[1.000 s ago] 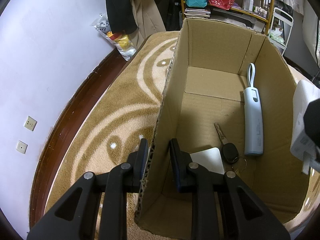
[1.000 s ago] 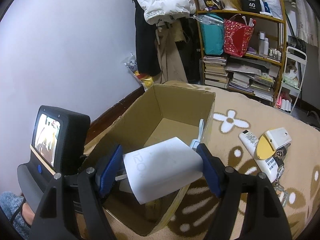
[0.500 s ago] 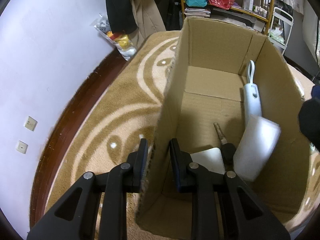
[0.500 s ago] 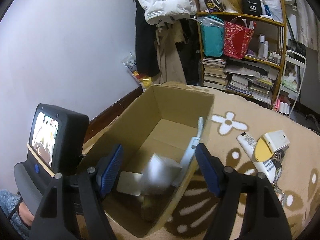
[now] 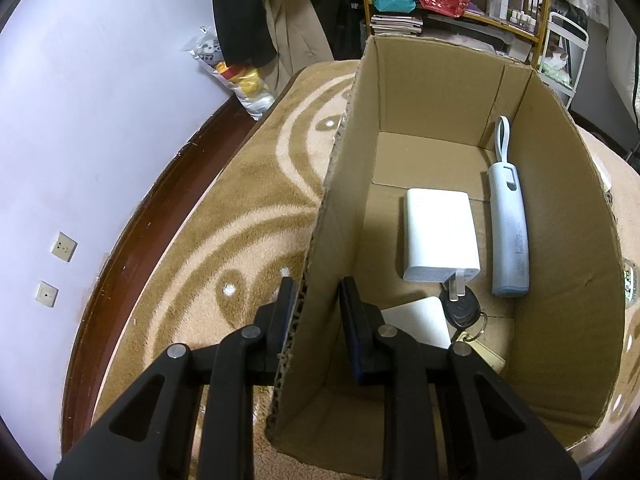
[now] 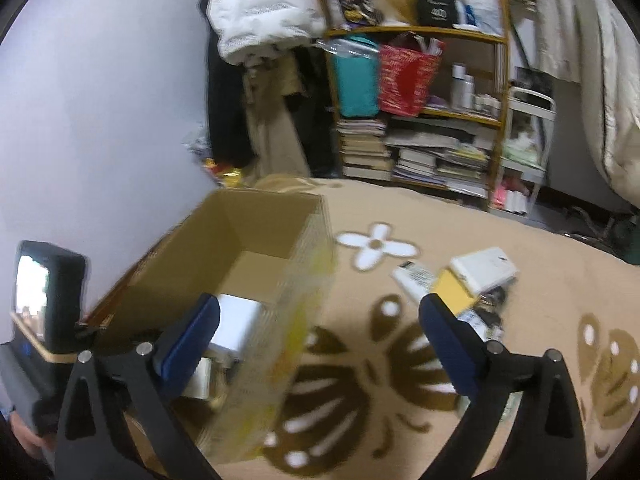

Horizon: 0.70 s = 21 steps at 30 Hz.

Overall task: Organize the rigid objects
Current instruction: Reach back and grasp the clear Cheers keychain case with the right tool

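Note:
A cardboard box (image 5: 568,240) stands open on the carpet. On its floor lie a white charger (image 5: 440,236) with its prongs toward me, a pale blue stick-shaped device (image 5: 510,240), a black car key (image 5: 462,310) and a flat white card (image 5: 420,320). My left gripper (image 5: 318,308) straddles the box's left wall, shut on it. In the blurred right wrist view my right gripper (image 6: 320,328) is wide open and empty above the box's (image 6: 256,232) near wall, and the charger (image 6: 236,324) shows inside.
To the right of the box a white-and-yellow case (image 6: 476,276), a white tube (image 6: 416,280) and dark small items (image 6: 488,312) lie on the patterned carpet (image 6: 400,380). A loaded bookshelf (image 6: 420,140) and hanging coats (image 6: 256,92) line the back. A wall runs along the left.
My right gripper opened and the white charger fell into the box, coming to rest flat beside the blue device. The right gripper then swung right. The left gripper stayed on the wall.

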{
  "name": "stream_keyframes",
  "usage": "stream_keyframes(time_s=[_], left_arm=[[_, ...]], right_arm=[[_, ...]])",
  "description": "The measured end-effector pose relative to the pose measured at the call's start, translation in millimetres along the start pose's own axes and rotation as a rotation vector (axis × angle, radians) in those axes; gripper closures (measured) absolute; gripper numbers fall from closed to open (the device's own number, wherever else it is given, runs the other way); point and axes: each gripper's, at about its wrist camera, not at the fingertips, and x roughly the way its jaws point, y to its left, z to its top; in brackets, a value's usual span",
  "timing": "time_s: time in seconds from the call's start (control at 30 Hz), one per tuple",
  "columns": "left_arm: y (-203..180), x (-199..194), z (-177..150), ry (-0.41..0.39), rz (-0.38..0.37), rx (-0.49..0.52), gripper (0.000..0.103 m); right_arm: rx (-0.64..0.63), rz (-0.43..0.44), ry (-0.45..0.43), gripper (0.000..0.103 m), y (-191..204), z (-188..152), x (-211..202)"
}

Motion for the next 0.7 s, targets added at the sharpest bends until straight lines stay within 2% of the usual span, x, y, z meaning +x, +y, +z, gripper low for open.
stream_keyframes(time_s=[0.1,0.5,0.7], left_arm=[[-0.1,0.0,0.0,0.000,-0.001,0.000,0.081],[1.3,0.0,2.0,0.001,0.001,0.002,0.081],[0.3,-0.7,1.5,0.000,0.005,0.007,0.081]], right_arm=[[0.017,-0.064,0.015,0.000,-16.9,-1.4,4.0],[0.180,-0.229,0.106,0.000,-83.4,-27.4,30.2],[0.241,-0.265,0.164,0.000,-99.8,-38.8,39.3]])
